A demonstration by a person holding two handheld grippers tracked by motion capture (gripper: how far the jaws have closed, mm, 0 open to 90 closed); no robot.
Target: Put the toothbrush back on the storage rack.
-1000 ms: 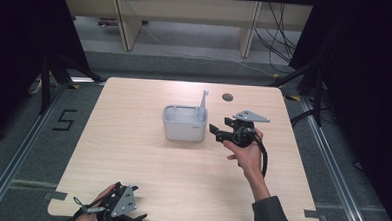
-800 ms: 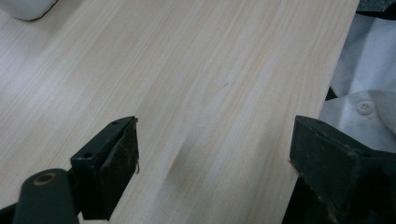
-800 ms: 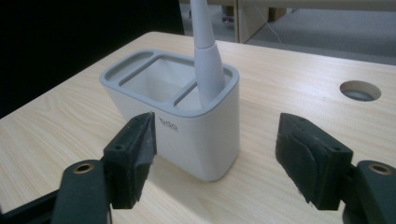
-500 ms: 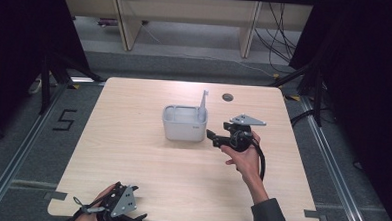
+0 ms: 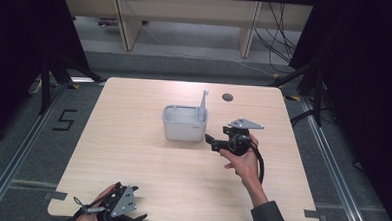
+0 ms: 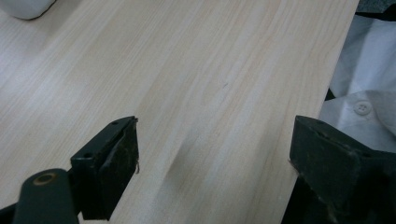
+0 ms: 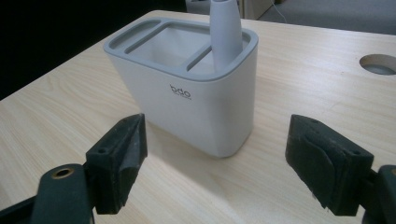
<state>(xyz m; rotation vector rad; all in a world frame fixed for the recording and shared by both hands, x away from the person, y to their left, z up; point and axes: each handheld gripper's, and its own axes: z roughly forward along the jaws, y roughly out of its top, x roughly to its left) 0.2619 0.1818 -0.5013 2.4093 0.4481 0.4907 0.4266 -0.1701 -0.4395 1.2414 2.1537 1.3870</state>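
- Right tongs [image 5: 213,141], jaws spread and empty, have dropped lower beside the white organiser caddy [image 5: 184,122], probably to grasp it.
- Left tongs [image 6: 210,163], released, rest at the desk [image 5: 132,153] edge.

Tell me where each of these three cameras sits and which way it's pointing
High view: above the person's side, looking forward and down on the table; both forearms enter from below, right gripper beside the white holder.
Left gripper view: rides the left gripper, looking along open jaws over bare tabletop at its near edge.
Right gripper view: rides the right gripper, open jaws facing the holder.
Shared: holder appears in high and right gripper views.
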